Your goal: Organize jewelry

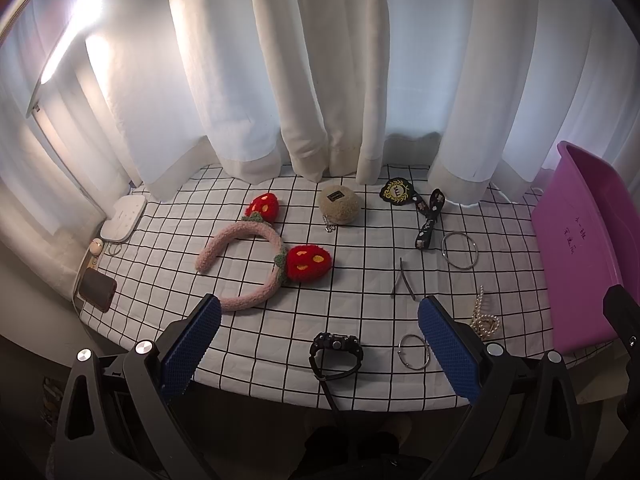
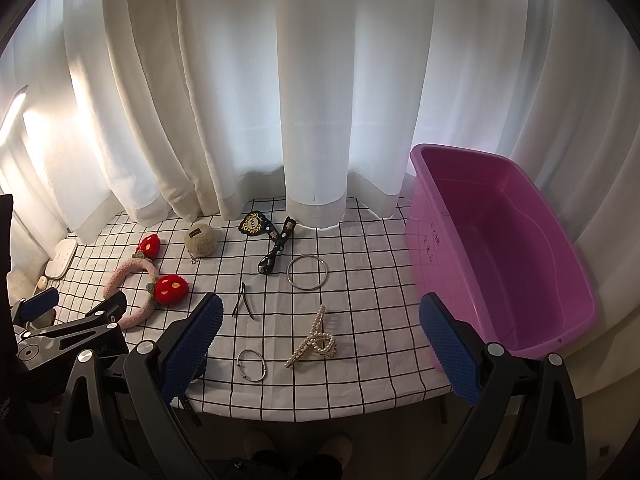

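Both grippers hang released above the worktop (image 2: 360, 280). Left gripper (image 1: 320, 322): one black watch (image 1: 337, 350) between its fingers. Right gripper (image 2: 320, 320): one pearl clip (image 2: 314, 342) between, purple bin (image 2: 436, 248) right. Two silver bangles (image 2: 308, 272) (image 2: 252, 365).

Probably a home room: white curtains (image 2: 312, 100) behind a grid-cloth table (image 2: 360, 320) strewn with accessories.

Your counter (image 2: 360, 280) wears a white black-gridded cloth. On it: purple plastic tub (image 2: 500, 248) at three o'clock, pink plush strawberry headband (image 2: 140, 292) at nine, pearl hair claw (image 2: 314, 340) near six, steel bangle (image 2: 308, 272) centre.
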Available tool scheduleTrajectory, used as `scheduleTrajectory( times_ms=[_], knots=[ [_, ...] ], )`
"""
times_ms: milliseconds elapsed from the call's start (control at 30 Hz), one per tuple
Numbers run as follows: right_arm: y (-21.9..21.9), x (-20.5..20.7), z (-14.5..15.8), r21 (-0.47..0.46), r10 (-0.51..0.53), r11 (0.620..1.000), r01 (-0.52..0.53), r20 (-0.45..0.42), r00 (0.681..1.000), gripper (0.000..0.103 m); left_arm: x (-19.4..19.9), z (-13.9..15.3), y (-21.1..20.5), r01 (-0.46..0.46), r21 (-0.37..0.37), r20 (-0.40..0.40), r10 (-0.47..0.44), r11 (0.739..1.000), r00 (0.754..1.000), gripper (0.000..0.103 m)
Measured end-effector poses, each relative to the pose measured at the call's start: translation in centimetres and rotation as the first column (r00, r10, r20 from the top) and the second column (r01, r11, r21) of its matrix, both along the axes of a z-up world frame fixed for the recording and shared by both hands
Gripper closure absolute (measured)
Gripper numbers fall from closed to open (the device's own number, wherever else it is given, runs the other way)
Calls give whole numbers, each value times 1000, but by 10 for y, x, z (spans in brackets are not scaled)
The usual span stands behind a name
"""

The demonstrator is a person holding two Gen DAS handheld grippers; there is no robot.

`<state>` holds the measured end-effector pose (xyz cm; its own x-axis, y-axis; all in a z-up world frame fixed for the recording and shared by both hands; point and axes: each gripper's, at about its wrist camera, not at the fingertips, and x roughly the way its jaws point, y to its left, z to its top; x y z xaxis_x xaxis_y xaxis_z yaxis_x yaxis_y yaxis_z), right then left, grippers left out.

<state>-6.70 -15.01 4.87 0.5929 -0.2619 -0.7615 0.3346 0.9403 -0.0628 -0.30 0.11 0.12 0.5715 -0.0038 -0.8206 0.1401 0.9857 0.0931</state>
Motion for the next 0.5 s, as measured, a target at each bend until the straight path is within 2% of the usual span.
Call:
scheduleTrajectory(
  times_ms=[500],
  knots=[
    [1,0,1,2,0,1000,0,3,1000,9,-1,1,-1,-1,1,1,1,1000,1000,6]
  ],
)
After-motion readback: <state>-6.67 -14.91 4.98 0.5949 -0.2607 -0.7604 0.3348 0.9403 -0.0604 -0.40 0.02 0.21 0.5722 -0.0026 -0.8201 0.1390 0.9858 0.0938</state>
